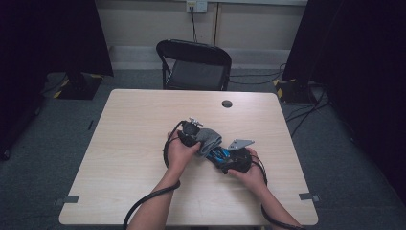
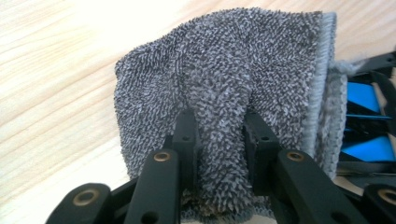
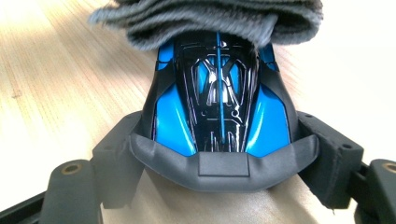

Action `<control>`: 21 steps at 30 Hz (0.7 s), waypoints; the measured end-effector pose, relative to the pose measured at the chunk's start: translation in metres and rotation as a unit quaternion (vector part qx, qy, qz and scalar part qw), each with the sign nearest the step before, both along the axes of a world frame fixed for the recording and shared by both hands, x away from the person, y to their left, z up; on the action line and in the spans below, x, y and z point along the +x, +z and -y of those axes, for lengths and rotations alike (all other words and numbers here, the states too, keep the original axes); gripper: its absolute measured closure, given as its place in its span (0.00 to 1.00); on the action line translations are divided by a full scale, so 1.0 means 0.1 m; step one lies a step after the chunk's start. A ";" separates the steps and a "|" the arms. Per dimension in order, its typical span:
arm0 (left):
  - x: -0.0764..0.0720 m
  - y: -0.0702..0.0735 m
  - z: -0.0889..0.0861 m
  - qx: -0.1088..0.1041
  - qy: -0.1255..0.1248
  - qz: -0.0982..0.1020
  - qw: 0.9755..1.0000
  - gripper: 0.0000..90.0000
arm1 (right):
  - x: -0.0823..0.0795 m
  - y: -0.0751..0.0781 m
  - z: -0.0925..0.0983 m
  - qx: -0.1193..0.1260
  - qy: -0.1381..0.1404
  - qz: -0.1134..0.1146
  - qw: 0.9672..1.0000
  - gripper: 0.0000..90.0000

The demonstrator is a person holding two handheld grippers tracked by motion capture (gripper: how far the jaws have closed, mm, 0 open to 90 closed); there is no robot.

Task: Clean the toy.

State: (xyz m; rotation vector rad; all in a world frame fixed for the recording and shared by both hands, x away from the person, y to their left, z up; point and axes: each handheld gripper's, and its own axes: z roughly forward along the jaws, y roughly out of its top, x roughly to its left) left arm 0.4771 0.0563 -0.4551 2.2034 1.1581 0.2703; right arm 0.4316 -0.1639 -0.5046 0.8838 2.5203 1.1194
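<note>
A pale wooden desk (image 1: pixel 139 143) sits in a dim room, with a black folding chair (image 1: pixel 194 64) beyond its far edge and dark curtains to either side. Near the middle of the desk I have both hands close together. The thing I'm working on is a toy car (image 3: pixel 219 107), glossy black with bright blue panels and a matte grey bumper, its far end tucked under a grey terry cloth (image 2: pixel 224 88). The cloth is folded, looped and fuzzy, with a stitched hem along one edge. My left claw (image 2: pixel 217 140) is clamped tight on a pinched ridge of that cloth, the pile bulging between its two black jaws. My right claw (image 3: pixel 219 158) stands wide, its jaws pressing on either flank of the car and holding it. From above, the cloth (image 1: pixel 209 139) lies just left of the car (image 1: pixel 221 154), touching it.
</note>
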 end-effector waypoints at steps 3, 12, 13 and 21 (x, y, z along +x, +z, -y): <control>0.03 -0.02 -0.03 -0.004 0.005 0.002 1.000 0.78 | 0.00 0.00 0.00 0.000 0.000 0.000 1.000 0.27; 0.09 -0.08 -0.16 -0.020 0.025 0.012 0.999 0.78 | 0.00 0.00 0.00 0.000 0.000 0.000 1.000 0.27; 0.09 -0.08 -0.17 -0.018 0.022 0.014 0.999 0.79 | 0.00 0.00 0.00 0.000 0.000 0.000 1.000 0.27; 0.11 -0.15 -0.32 -0.006 0.048 0.025 0.998 0.79 | 0.00 0.00 0.00 0.000 0.000 0.000 1.000 0.27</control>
